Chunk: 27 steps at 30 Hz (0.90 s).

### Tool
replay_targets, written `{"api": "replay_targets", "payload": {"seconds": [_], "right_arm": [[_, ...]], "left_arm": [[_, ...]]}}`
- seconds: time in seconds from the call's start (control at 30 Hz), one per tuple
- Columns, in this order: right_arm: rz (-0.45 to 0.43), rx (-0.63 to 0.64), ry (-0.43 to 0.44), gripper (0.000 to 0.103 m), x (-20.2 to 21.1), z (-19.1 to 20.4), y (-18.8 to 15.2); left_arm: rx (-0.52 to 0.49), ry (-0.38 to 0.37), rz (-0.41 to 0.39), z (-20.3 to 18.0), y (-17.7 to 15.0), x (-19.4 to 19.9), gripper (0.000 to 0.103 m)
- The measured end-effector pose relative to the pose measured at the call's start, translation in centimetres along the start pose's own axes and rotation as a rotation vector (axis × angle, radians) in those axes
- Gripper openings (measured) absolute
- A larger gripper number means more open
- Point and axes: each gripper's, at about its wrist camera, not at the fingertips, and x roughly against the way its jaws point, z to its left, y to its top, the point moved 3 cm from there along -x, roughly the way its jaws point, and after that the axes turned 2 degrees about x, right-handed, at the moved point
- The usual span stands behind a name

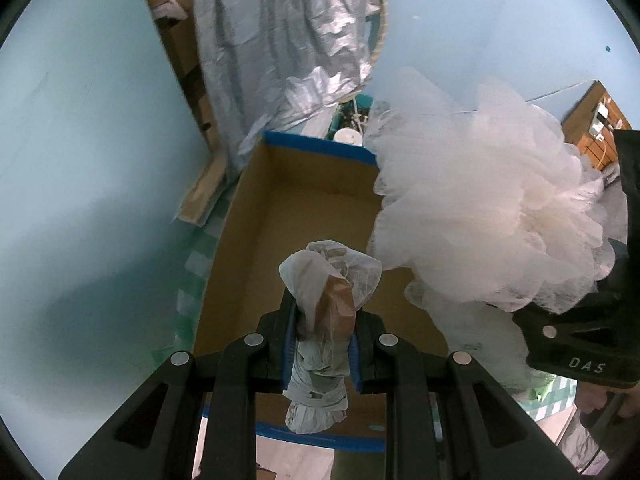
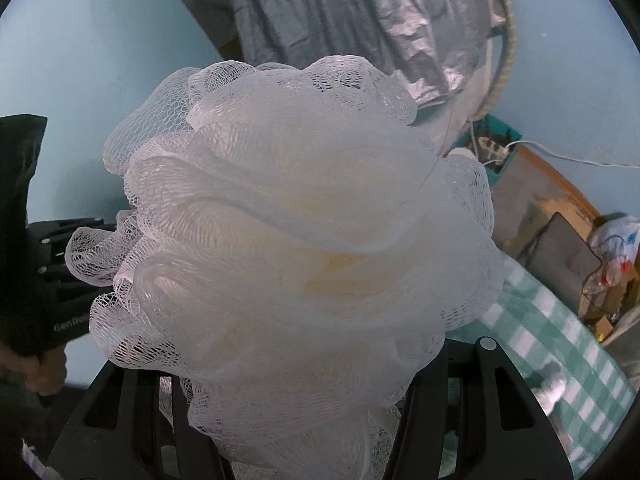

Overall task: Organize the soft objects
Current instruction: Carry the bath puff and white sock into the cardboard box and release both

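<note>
My left gripper (image 1: 323, 344) is shut on a crumpled white and grey glove-like bundle (image 1: 328, 304) and holds it above an open cardboard box with blue tape edges (image 1: 276, 208). My right gripper is shut on a big white mesh bath pouf (image 2: 296, 240), which fills the right wrist view and hides the fingertips. In the left wrist view the pouf (image 1: 492, 208) hangs over the box's right side, with the right gripper's black body (image 1: 580, 340) below it.
A silver-grey cover (image 1: 288, 40) hangs against the pale blue wall behind the box. A green checked cloth (image 2: 560, 340) covers the table on the right. A teal bin (image 2: 496, 140) with cables and wooden furniture (image 2: 560, 200) stand behind.
</note>
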Motion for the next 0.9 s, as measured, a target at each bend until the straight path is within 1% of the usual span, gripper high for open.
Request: {"api": "replay_targets", "payload": {"seconds": [0.13,0.23,0.3,0.37,0.43,0.47,0.5,0.53,0.57,0.6,0.7,0.8,0.9], "right_arm": [[0.031,0.003,0.003,0.052,-2.0,0.7,0.9],[0.058,0.01,-0.006,0.053,-3.3,1.0,1.4],[0.072,0.01,-0.007,0.054,-4.2,1.1,1.9],[0.087,0.007,-0.013,0.057,-4.8,1.3,1.7],[0.099,0.009,-0.012,0.06,-5.4,1.4,1.7],[0.096,0.01,-0.016,0.065,-5.5,1.5,1.8],[0.094,0.01,-0.022,0.069,-5.6,1.5,1.8],[0.095,0.01,-0.029,0.072,-5.6,1.6,1.8],[0.094,0.011,-0.041,0.072,-5.6,1.6,1.8],[0.094,0.01,-0.048,0.073,-5.5,1.7,1.6],[0.088,-0.013,-0.069,0.079,-5.2,1.5,1.2],[0.077,-0.033,-0.075,0.08,-4.8,1.2,1.2],[0.068,-0.029,-0.088,0.08,-4.3,1.6,1.1]], "left_arm": [[0.028,0.0,0.019,1.6,-0.2,-1.2,0.022],[0.03,0.005,0.028,2.3,-0.3,-1.9,0.022],[0.034,0.004,0.035,2.7,-0.4,-2.4,0.022],[0.042,0.002,0.049,3.2,-0.4,-3.0,0.022],[0.05,0.01,0.057,3.6,-0.3,-3.4,0.028],[0.053,0.011,0.058,3.7,-0.3,-3.5,0.033],[0.054,0.015,0.061,3.8,-0.3,-3.6,0.035],[0.054,0.017,0.058,4.0,-0.4,-3.6,0.041],[0.055,0.018,0.054,4.0,-0.4,-3.5,0.048],[0.055,0.02,0.05,4.1,-0.4,-3.5,0.05],[0.051,0.019,0.04,4.4,-0.6,-3.1,0.052],[0.047,0.01,0.037,4.5,-0.8,-2.9,0.057],[0.044,0.005,0.036,4.4,-0.9,-2.7,0.058]]}}
